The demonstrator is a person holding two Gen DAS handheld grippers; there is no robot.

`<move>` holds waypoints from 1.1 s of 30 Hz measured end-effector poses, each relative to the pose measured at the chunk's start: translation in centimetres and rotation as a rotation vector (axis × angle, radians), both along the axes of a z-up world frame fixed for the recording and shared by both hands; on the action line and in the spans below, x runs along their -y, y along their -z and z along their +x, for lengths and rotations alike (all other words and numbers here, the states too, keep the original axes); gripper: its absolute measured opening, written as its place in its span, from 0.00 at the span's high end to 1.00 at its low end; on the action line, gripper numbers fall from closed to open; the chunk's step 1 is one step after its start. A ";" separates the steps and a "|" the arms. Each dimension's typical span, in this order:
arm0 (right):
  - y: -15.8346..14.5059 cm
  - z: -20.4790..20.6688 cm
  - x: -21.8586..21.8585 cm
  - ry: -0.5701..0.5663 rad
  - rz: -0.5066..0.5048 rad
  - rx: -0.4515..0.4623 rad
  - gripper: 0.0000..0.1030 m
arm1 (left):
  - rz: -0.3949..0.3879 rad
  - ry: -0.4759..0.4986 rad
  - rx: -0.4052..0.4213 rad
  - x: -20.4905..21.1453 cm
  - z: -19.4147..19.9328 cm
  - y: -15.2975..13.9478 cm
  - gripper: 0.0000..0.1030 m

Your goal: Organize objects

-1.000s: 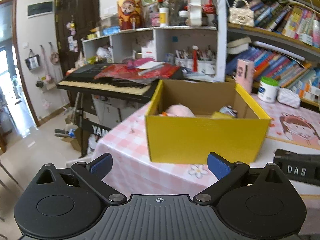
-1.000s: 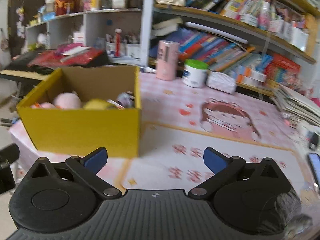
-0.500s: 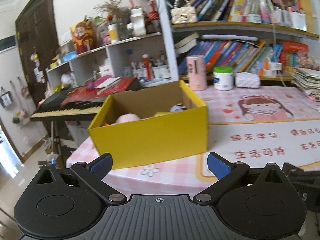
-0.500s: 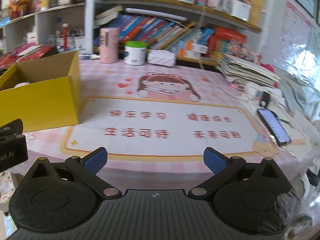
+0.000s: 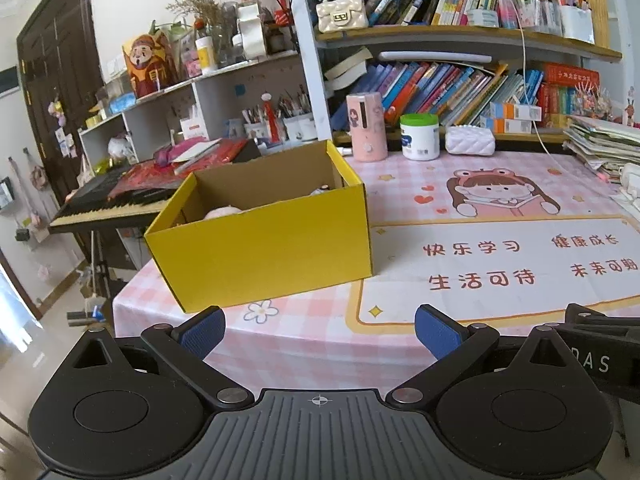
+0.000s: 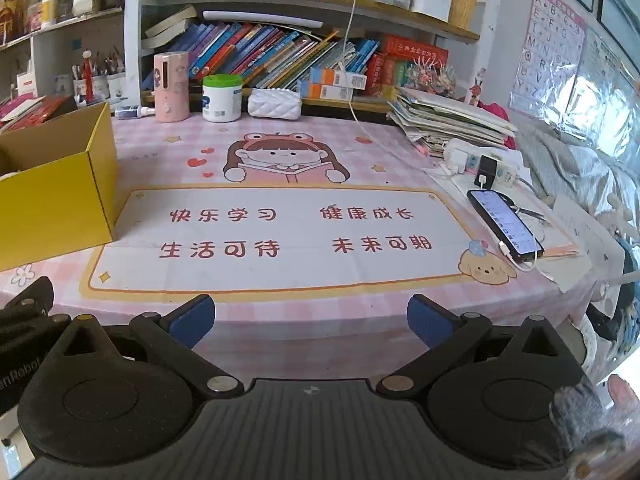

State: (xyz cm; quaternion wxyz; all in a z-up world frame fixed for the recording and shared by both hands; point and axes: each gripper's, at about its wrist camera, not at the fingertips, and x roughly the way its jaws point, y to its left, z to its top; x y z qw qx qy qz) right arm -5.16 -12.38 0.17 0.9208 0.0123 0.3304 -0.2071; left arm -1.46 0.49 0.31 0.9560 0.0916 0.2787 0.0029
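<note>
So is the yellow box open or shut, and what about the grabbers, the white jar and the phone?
yellow box: open on top, things inside
left gripper: open, holding nothing
right gripper: open, holding nothing
white jar: green lid on, upright
phone: screen lit, cable plugged in, lying flat

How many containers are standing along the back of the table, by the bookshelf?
2: a pink cylinder at left, and a white green-lidded jar right of it. A white quilted pouch lies further right. Others may be hidden behind the yellow box.

Daylit room: crowded bookshelf (image 5: 460, 32) behind the pink checked surface (image 6: 360, 140), dark door (image 5: 52, 92) left, alphabet poster (image 6: 548, 48) right.
</note>
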 end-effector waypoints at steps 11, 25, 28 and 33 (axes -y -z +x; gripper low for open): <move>-0.3 0.4 0.7 -0.016 0.017 0.015 0.00 | -0.034 -0.040 -0.028 0.2 0.9 -0.2 0.01; -0.5 1.4 -0.2 -0.028 0.007 0.023 0.00 | -0.022 -0.090 -0.037 -0.4 1.6 -0.4 0.01; -0.5 1.5 -0.4 -0.029 0.007 0.022 0.00 | -0.019 -0.089 -0.041 -0.6 1.7 -0.4 0.01; -0.6 1.7 -0.6 -0.028 0.004 0.021 0.00 | -0.025 -0.085 -0.065 -1.0 2.2 -0.3 0.01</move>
